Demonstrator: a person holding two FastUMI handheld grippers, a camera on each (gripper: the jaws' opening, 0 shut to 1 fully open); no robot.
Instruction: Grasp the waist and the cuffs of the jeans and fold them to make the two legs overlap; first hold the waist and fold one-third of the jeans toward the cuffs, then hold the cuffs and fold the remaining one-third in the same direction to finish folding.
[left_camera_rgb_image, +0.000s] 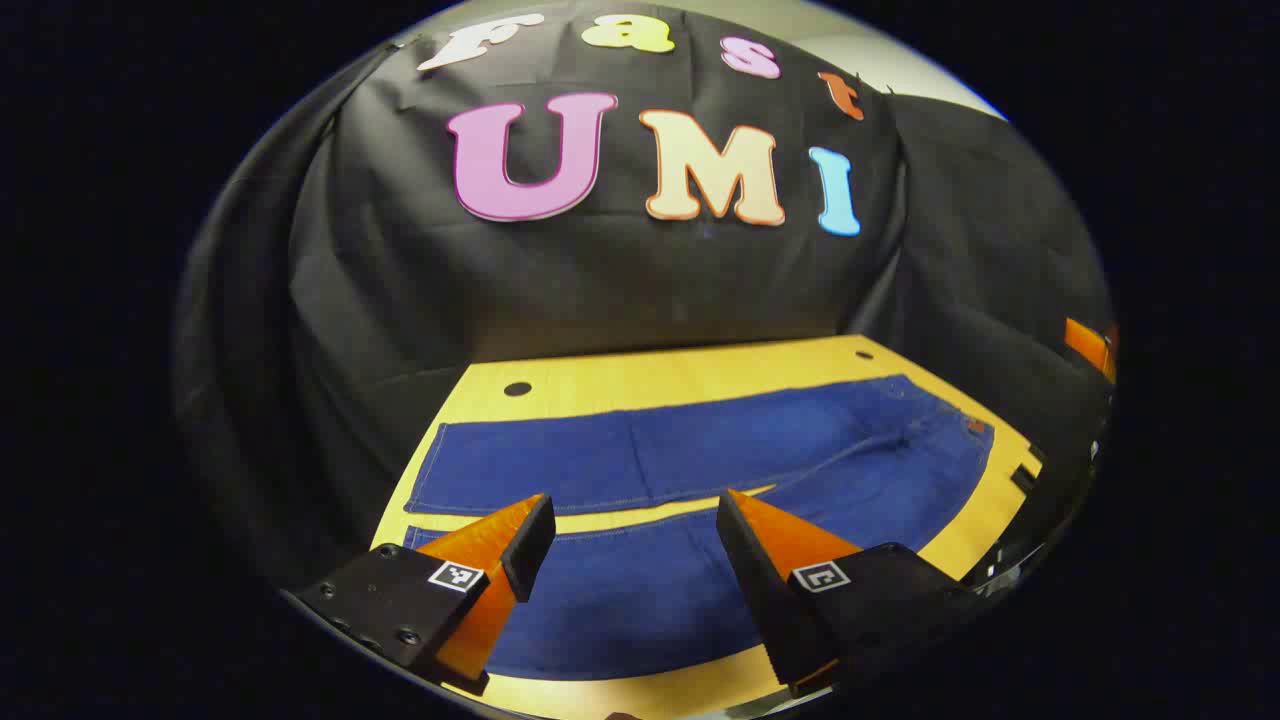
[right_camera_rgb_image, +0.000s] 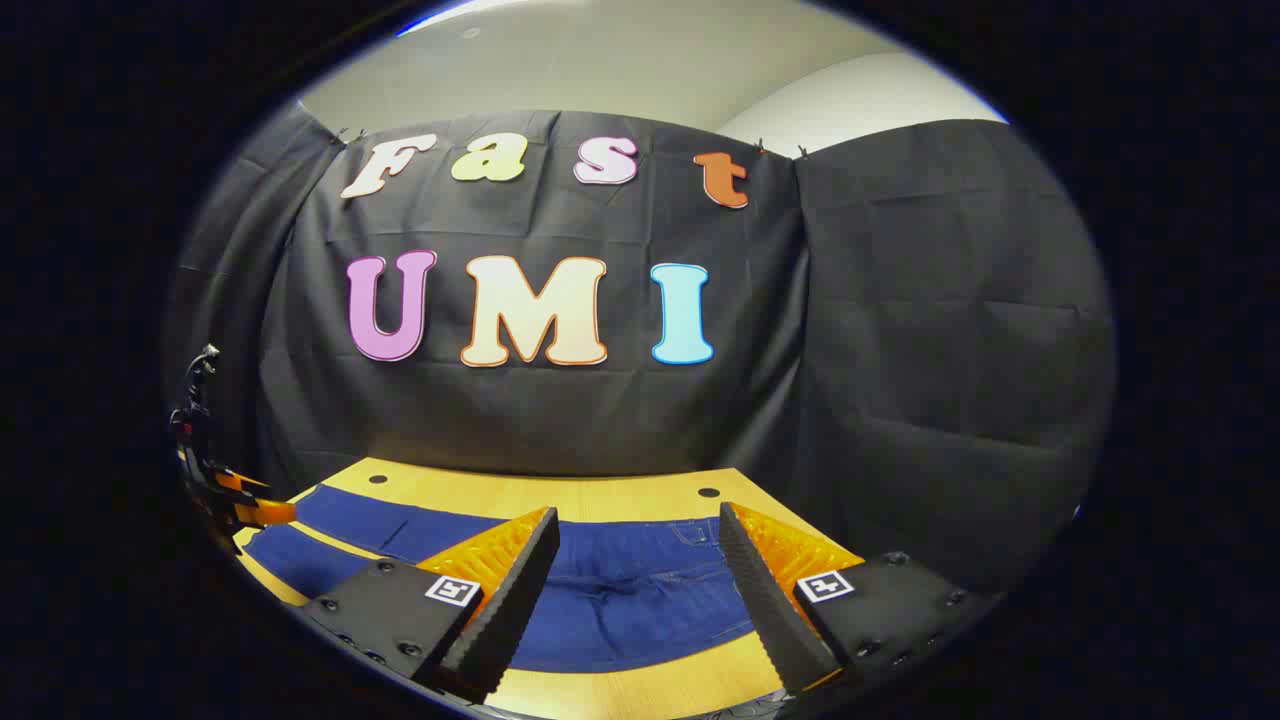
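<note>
Yellow tabletop (left_camera_rgb_image: 690, 375) is carrying the jeans (left_camera_rgb_image: 700, 455), lying flat with legs apart, waist at the right. Left gripper (left_camera_rgb_image: 635, 535) and right gripper (right_camera_rgb_image: 635, 565) are hovering with fingers spread, holding nothing. Each should probably be pinching a near-leg edge cleanly before lifting.
</note>
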